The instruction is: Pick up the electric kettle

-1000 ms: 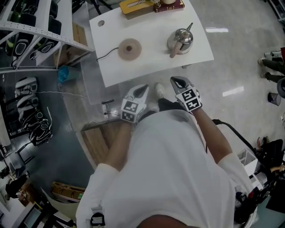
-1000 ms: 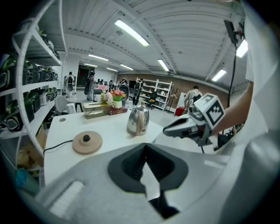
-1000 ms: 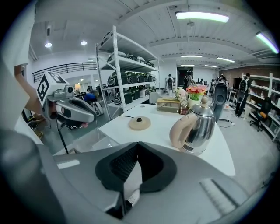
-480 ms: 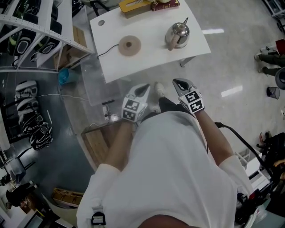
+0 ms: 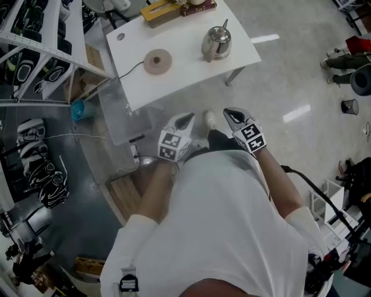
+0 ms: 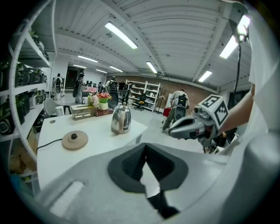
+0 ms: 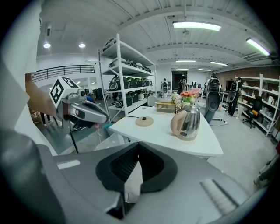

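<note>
The steel electric kettle (image 5: 216, 42) with its tan handle stands upright near the right end of the white table (image 5: 185, 75). Its round tan base (image 5: 157, 61) lies apart to the left, with a black cable running off it. Both grippers hang close to my body, well short of the table's near edge. My left gripper (image 5: 185, 119) is shut and holds nothing. My right gripper (image 5: 231, 113) is shut and holds nothing too. The left gripper view has the kettle (image 6: 121, 119) far ahead beyond the closed jaws (image 6: 145, 146). The right gripper view shows the kettle (image 7: 187, 122) ahead and to the right.
White shelving (image 5: 35, 35) full of dark gear runs along the left. A yellow box (image 5: 159, 8) and a red book sit at the table's far edge. A clear plastic bin (image 5: 124, 113) and a wooden pallet (image 5: 124, 188) lie on the floor left of me. People stand at the right (image 5: 351, 61).
In the head view the table with the kettle has drifted up and to the left and looks a little farther off. Both grippers keep their place in front of my body.
</note>
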